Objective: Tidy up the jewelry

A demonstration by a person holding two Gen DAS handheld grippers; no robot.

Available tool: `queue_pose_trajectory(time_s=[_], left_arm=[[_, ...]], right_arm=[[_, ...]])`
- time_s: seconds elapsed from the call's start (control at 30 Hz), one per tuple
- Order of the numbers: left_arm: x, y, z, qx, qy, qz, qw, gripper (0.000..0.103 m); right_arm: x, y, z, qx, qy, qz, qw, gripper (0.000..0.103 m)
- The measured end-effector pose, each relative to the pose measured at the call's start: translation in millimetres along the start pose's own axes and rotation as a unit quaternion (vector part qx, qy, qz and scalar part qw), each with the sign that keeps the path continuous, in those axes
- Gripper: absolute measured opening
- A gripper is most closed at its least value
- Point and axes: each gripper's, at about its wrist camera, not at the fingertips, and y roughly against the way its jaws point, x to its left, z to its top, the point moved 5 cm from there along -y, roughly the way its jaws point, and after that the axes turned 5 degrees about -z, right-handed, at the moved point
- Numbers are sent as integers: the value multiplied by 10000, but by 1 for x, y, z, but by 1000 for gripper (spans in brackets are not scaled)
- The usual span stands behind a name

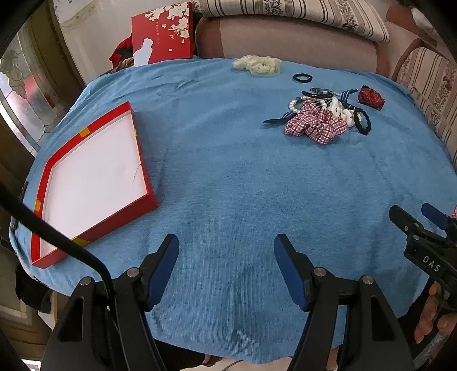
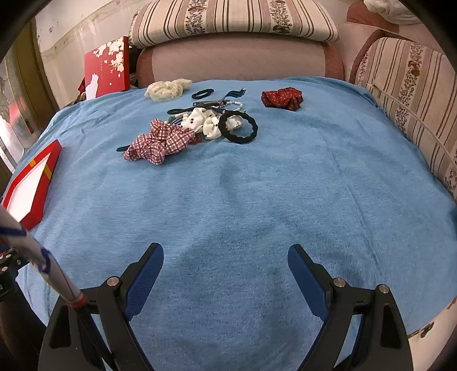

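Note:
A pile of hair accessories lies on the blue cloth: a red checked scrunchie (image 1: 315, 125) (image 2: 160, 141), a white spotted scrunchie (image 2: 204, 121), a thick black hair tie (image 2: 238, 127), a pearl bracelet (image 1: 297, 104) and dark clips. Apart from the pile lie a dark red scrunchie (image 1: 370, 97) (image 2: 282, 98), a thin black hair tie (image 1: 302, 77) (image 2: 202, 93) and a cream scrunchie (image 1: 258, 65) (image 2: 167, 88). An open red box with a white inside (image 1: 94, 182) (image 2: 28, 182) lies at the left. My left gripper (image 1: 225, 256) and right gripper (image 2: 225, 265) are both open and empty, near the front edge.
The blue cloth (image 1: 228, 185) covers a round table. A red lid with white flowers and a cat (image 1: 162, 32) (image 2: 107, 67) stands upright at the back left. Striped sofa cushions (image 2: 234, 21) surround the back and right. The right gripper also shows at the left wrist view's right edge (image 1: 422, 228).

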Motion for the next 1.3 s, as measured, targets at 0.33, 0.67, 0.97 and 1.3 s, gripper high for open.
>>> queue_pose_trajectory(time_s=[0.33, 0.67, 0.97, 1.3], left_arm=[[13, -24, 40, -22, 10, -48, 10000, 68], [-28, -66, 113, -95, -2, -1095, 9939, 68], [-112, -116, 143, 134, -606, -1882, 9802, 68], [-107, -139, 145, 307, -196, -2116, 9767, 9]], right_arm=[[-10, -12, 19, -12, -28, -31, 10000, 88], [-25, -32, 39, 68, -314, 60, 9995, 86], [-50, -54, 90, -191, -652, 233, 9974, 82], [-43, -122, 132, 210, -668, 547, 9960, 53]])
